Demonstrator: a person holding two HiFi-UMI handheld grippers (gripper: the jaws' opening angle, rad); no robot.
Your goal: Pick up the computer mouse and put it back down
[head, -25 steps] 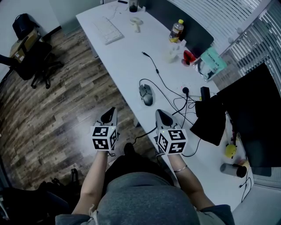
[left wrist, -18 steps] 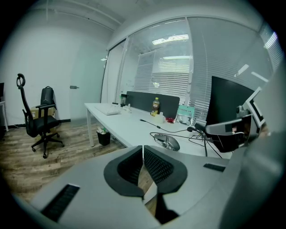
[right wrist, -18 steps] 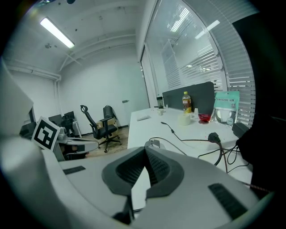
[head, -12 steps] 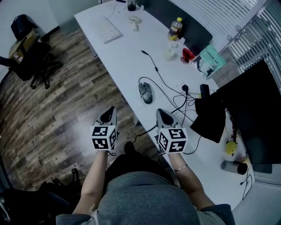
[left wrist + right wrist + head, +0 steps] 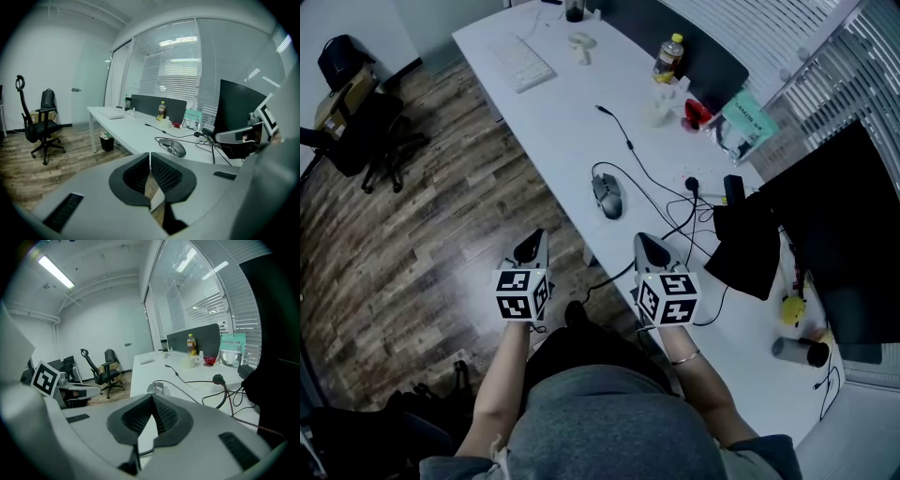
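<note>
The left tool [image 5: 534, 246] hangs off the table's [image 5: 572, 122] near edge, jaws together, empty. The computer mouse [image 5: 607, 195] lies untouched just inside that edge, its cable [image 5: 649, 178] trailing right. The right tool [image 5: 649, 246], also closed and empty, points toward it, probably readying a reach.

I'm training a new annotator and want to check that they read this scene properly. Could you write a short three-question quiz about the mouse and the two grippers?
1. True or false: the grey wired computer mouse lies on the long white desk, apart from both grippers.
2. Multiple choice: the jaws of the right gripper are A) wide apart, B) shut on nothing, C) shut on a cable.
3. Short answer: which gripper hangs over the brown wooden floor rather than the desk?
Key: 1 true; 2 B; 3 the left gripper.
</note>
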